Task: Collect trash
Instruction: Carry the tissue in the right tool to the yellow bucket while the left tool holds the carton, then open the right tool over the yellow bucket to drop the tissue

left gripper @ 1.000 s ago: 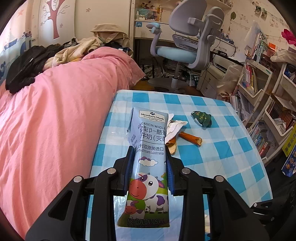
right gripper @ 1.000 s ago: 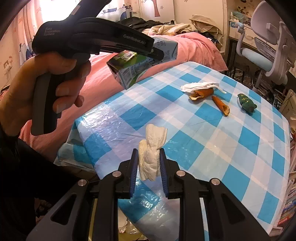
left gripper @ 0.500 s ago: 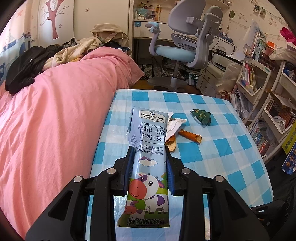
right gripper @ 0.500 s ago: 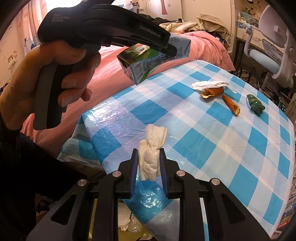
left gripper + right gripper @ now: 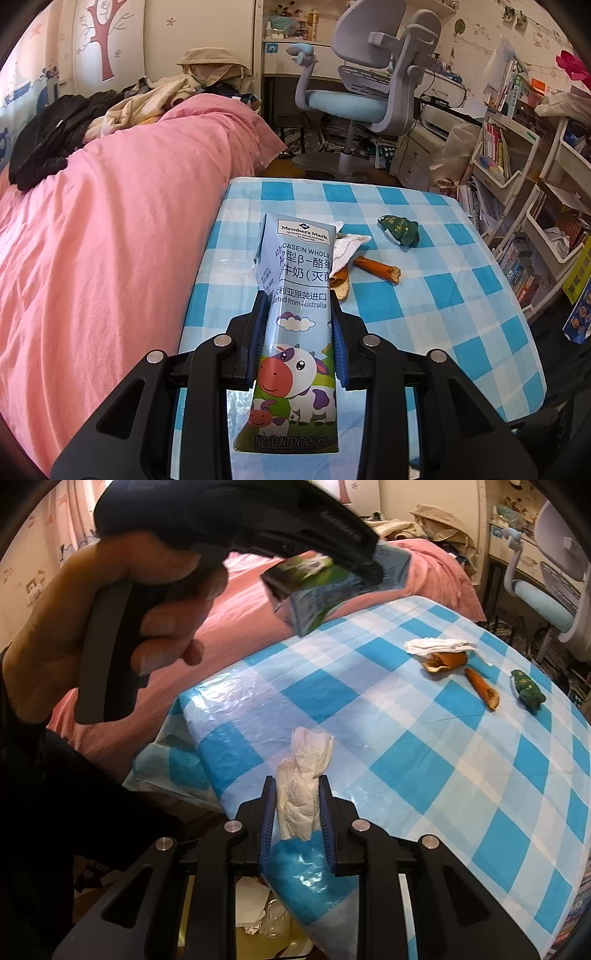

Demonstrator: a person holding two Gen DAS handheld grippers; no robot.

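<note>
Both loads are drifting back off the counter (image 5: 424,746) edge compared to a second ago. The right gripper (image 5: 297,805) is clenching the crumpled tissue (image 5: 301,775) above a bin (image 5: 258,923) below; the left gripper (image 5: 298,332) is squeezing the milk carton (image 5: 295,332). I'd centre each over the bin before letting go. Orange peel (image 5: 480,686) is waiting farther out.

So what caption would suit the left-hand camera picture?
Left gripper clamps a milk carton above the checked table.

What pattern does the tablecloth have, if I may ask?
Blue-and-white checks on the tablecloth; clearest in the left wrist view.
</note>
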